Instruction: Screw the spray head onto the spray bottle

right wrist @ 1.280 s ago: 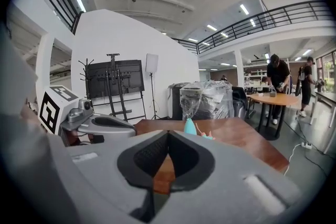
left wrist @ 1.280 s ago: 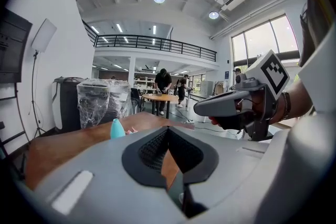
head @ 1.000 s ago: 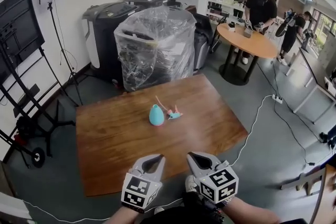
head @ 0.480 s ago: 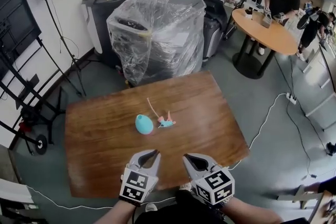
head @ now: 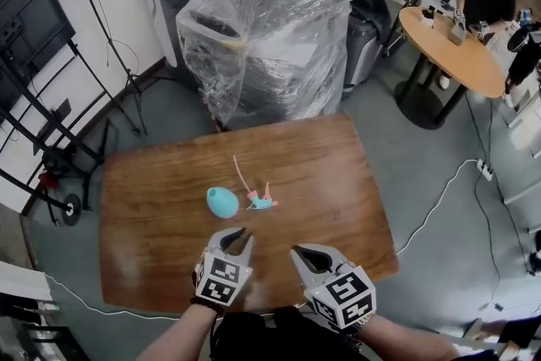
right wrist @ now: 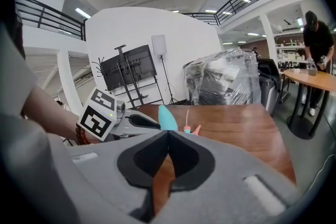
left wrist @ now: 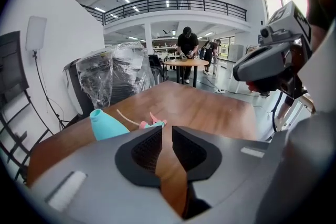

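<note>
A teal, egg-shaped spray bottle (head: 221, 200) without a head sits mid-table, seemingly upright. Just to its right lies the pink-and-teal spray head (head: 259, 200), its thin tube pointing away from me. Both also show in the left gripper view, bottle (left wrist: 107, 124) and head (left wrist: 150, 123), and in the right gripper view, bottle (right wrist: 168, 118) and head (right wrist: 192, 129). My left gripper (head: 240, 235) hovers over the near part of the table, short of the bottle; its jaws are opening by a narrow gap with nothing between them. My right gripper (head: 297, 252) is beside it, shut and empty.
The wooden table (head: 338, 182) stands on a grey floor. Behind it is a plastic-wrapped machine (head: 266, 38), and stands and a screen (head: 34, 38) are to the left. A round table (head: 448, 51) with people is at the far right. A white cable (head: 431, 207) trails past the table's right edge.
Both grippers have come forward over the table's near edge toward the bottle. The left jaws have parted slightly. The bottle and spray head lie as before.
</note>
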Available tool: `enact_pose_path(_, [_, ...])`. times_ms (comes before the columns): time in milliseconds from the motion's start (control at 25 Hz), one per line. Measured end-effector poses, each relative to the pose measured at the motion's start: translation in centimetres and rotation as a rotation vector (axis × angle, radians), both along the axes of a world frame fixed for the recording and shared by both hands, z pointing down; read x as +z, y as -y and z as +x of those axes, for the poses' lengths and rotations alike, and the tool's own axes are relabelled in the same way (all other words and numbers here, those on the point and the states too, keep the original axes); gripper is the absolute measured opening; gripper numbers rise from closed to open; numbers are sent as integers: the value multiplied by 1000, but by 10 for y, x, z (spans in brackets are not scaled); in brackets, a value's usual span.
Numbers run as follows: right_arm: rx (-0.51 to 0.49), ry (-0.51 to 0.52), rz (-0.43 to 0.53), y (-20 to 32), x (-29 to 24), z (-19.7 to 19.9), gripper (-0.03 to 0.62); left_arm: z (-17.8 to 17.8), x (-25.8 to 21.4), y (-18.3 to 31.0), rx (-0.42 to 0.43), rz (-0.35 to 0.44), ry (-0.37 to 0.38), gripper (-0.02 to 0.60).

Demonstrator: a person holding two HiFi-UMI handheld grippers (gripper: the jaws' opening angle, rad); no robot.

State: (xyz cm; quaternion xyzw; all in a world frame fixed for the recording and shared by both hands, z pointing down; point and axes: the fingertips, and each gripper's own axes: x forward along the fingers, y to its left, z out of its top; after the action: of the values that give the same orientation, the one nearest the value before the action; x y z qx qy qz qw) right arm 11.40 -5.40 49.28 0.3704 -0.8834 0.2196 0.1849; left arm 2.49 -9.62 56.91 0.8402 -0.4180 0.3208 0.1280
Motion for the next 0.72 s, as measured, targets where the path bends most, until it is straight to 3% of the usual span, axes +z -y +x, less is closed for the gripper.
enact_pose_path(320, [-18, -33, 6, 10, 4, -1, -9, 0, 36, 29, 12, -34, 55, 97])
enact_pose_path(720, [-2, -79, -21, 20, 11, -19, -9, -2, 73, 54, 31, -90, 52, 124])
